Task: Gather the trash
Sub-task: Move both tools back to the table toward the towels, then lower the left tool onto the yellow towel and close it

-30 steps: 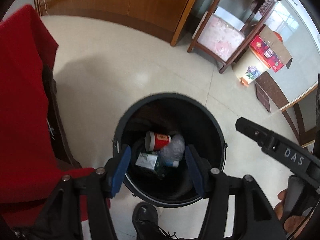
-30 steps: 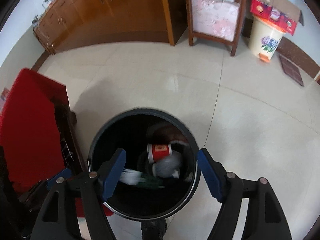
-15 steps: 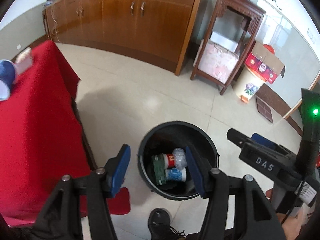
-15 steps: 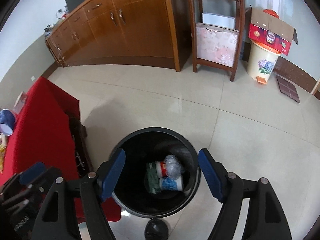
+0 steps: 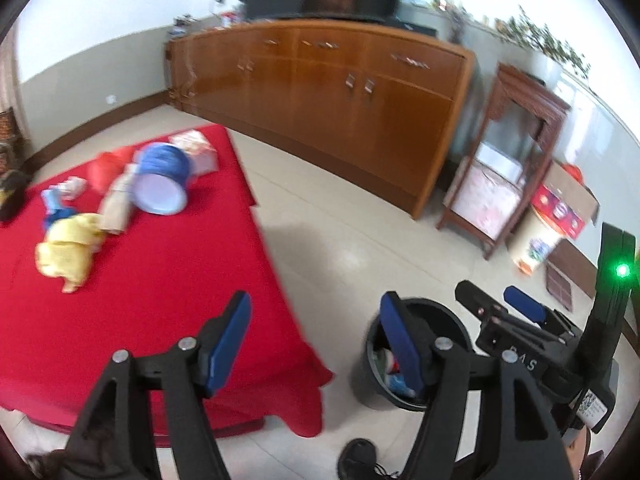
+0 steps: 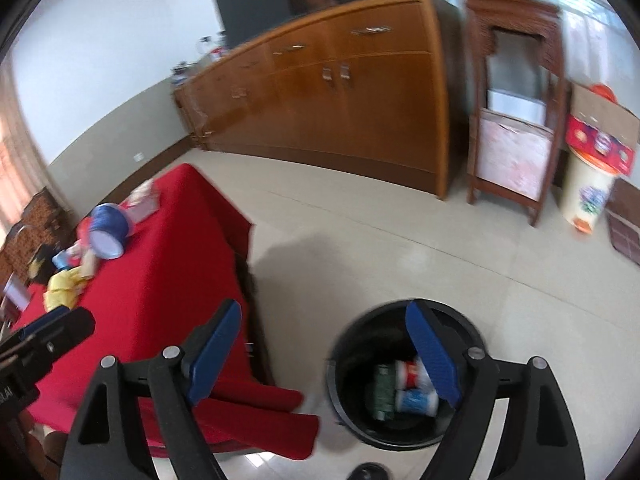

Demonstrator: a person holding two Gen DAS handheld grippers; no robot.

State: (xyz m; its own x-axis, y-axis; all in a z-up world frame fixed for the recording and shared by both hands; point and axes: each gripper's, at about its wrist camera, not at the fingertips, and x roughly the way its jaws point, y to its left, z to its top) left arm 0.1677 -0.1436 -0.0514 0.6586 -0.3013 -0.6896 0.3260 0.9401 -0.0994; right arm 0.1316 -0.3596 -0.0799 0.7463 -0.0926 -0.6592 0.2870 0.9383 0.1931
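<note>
— What has changed for you since a second ago?

— You were looking straight down into the black bin (image 6: 404, 384) then; now both cameras sit higher and tip up, so the red cloth (image 5: 132, 280) left of the bin, the wooden sideboard (image 5: 340, 108) behind it and the dark screen on top fill your view. Your left gripper (image 5: 316, 344) has just been opening, nothing between its blue pads. Your right gripper (image 6: 324, 356) has just been opening too, likewise released and empty.

— Where is the trash?

— Some lies well left of the bin, on the soft, flat red cloth: a crumpled yellow wrapper (image 5: 70, 248), a brown paper tube (image 5: 116, 208), a round blue tub (image 5: 164, 184) tipped on its side with its pale opening facing you, and a small pink box (image 5: 198, 150) just behind it. The rest is inside the bin: a green packet (image 6: 384, 388), a red-and-white cup (image 6: 412, 374) and a blue-printed cup (image 6: 416, 400), lying on their sides.

— And the bin itself?

— Round, smooth, black plastic, standing on glossy pale tile just right of the cloth's hanging corner. A carved wooden stand (image 6: 516, 92) is behind and right of it.
</note>
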